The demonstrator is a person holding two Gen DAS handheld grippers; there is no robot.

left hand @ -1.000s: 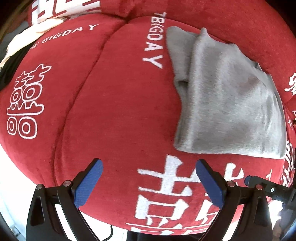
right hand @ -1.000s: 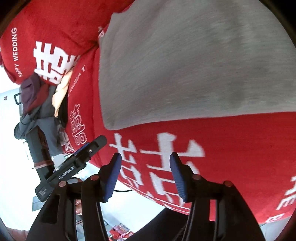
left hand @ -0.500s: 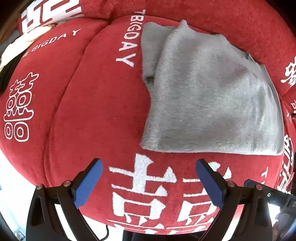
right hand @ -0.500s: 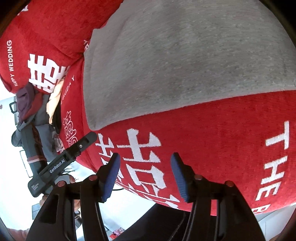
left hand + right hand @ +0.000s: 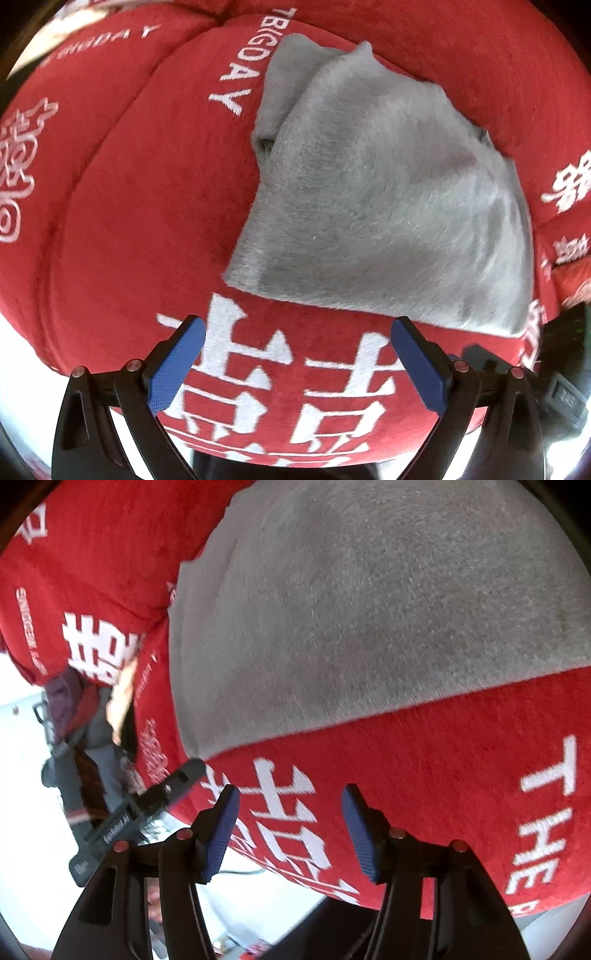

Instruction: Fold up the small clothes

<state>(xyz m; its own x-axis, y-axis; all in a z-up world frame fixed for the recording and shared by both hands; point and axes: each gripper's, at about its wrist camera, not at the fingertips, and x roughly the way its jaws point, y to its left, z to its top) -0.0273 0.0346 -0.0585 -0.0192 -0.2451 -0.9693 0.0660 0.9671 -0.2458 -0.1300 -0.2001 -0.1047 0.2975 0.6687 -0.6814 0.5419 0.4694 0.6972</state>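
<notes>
Grey knit garment (image 5: 388, 199) lies part-folded on your red sofa cushion (image 5: 147, 192), at 1 o'clock from the left tongs (image 5: 295, 365), which stand wide apart and empty. Right tongs (image 5: 290, 827) are opening, nothing between them. Reads as soft, light, limp and fuzzy, unlikely to slip. Pinch the near hem corners at 12 o'clock; expect sagging.

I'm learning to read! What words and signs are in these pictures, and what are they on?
"BIGDAY": white, on the red cushion, beside the grey cloth.
"THE": white, on the red cushion's front.
Big white Chinese character: cushion front.
"GenRobot.AI", blurred: on the other gripper's black body.
Small white lettering on the back cushion: too blurred.
</notes>
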